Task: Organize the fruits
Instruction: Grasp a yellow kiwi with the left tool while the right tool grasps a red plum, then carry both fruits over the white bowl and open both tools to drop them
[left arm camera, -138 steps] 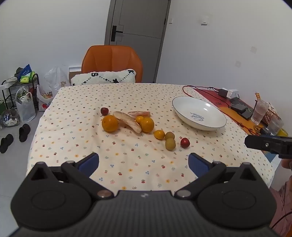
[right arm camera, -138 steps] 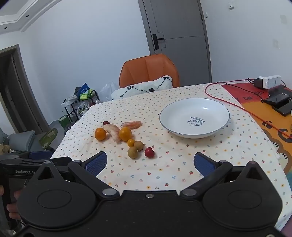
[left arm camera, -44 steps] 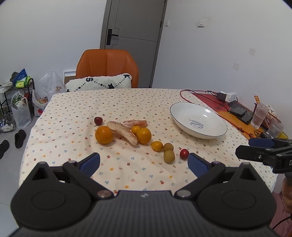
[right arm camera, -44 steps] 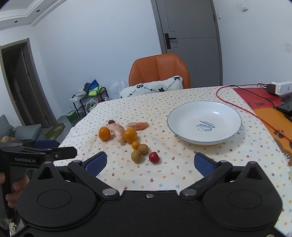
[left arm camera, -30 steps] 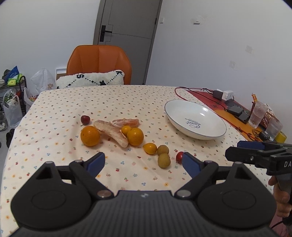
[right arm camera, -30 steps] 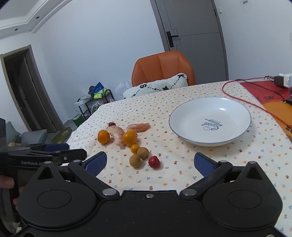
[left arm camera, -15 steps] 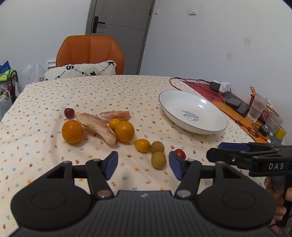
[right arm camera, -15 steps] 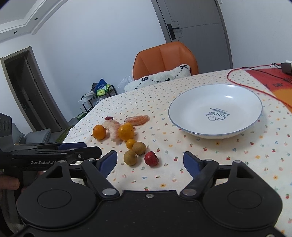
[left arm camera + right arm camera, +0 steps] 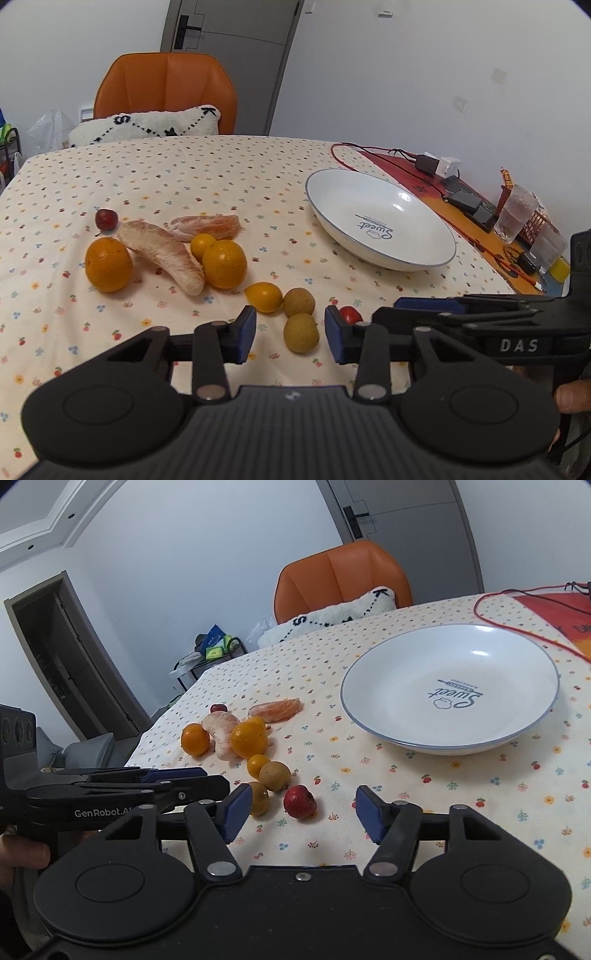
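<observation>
Where the floral cloth (image 9: 229, 173) covers the table, a white bowl (image 9: 380, 218) sits empty; all places below are relative to it. Behind it, at the far edge, an orange chair (image 9: 164, 86) with a white cushion (image 9: 147, 125). Behind that, a grey door (image 9: 236, 55) and white walls. To its right, a red mat (image 9: 424, 184) with red cable, chargers and a glass (image 9: 517, 214).

Fruit lies left of the bowl: two oranges (image 9: 109, 264), two peeled segments (image 9: 162, 251), a small dark red fruit (image 9: 106, 219) furthest left. Nearer the cameras, still left of the bowl: a yellow kumquat (image 9: 264, 296), two brown-green round fruits (image 9: 301, 332), one red fruit (image 9: 300, 801).

Left gripper (image 9: 290, 334), in front of the bowl and to its left, jaws apart and just been closing; the near brown-green fruit sits in the gap, pads not touching it. Right gripper (image 9: 303, 812), directly in front of the bowl, jaws apart and just been closing; the red fruit sits in the gap nearer the left pad, not pressed. Each tool shows in the other's view, with a hand (image 9: 22, 853) on the grip.
</observation>
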`<action>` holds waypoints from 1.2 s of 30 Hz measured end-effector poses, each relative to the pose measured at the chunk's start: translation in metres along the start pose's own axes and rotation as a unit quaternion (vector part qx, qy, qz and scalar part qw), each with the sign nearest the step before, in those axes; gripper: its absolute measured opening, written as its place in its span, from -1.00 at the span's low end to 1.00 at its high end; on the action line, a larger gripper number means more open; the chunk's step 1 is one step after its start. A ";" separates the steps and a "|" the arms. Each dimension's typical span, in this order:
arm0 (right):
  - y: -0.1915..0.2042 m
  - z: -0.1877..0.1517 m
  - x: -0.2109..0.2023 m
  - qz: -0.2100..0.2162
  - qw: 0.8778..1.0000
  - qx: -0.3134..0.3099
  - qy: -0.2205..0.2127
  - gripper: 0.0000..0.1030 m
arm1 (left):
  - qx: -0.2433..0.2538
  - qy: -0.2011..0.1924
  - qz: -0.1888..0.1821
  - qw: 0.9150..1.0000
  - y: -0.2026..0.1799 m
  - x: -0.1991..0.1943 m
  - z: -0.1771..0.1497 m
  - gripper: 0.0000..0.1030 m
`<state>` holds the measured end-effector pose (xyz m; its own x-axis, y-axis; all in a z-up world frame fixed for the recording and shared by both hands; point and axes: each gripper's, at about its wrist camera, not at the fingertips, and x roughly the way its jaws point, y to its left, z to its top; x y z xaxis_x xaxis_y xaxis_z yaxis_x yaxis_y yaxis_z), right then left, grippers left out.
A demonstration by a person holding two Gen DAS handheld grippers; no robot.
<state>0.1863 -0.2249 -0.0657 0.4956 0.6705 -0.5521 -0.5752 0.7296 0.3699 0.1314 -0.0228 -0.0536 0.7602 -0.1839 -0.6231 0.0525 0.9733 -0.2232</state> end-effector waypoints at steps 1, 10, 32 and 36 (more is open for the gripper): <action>-0.001 0.001 0.002 0.002 1.000 0.002 0.004 -0.02 | 0.001 0.001 -0.001 1.000 -0.001 0.002 0.001 -0.28; -0.001 0.005 0.016 0.009 1.000 0.000 0.023 -0.11 | 0.004 0.035 -0.013 0.999 -0.008 0.025 0.001 -0.47; 0.000 0.012 0.028 0.007 0.999 -0.005 0.047 -0.58 | 0.004 0.019 -0.007 1.000 0.003 0.007 0.022 -0.59; -0.003 0.017 0.019 -0.004 0.999 -0.008 0.032 -0.58 | 0.014 0.011 -0.010 1.000 -0.004 0.007 0.029 -0.59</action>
<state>0.2084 -0.2122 -0.0648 0.4574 0.6548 -0.6017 -0.5829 0.7318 0.3532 0.1556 -0.0241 -0.0351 0.7449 -0.2056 -0.6347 0.0850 0.9728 -0.2154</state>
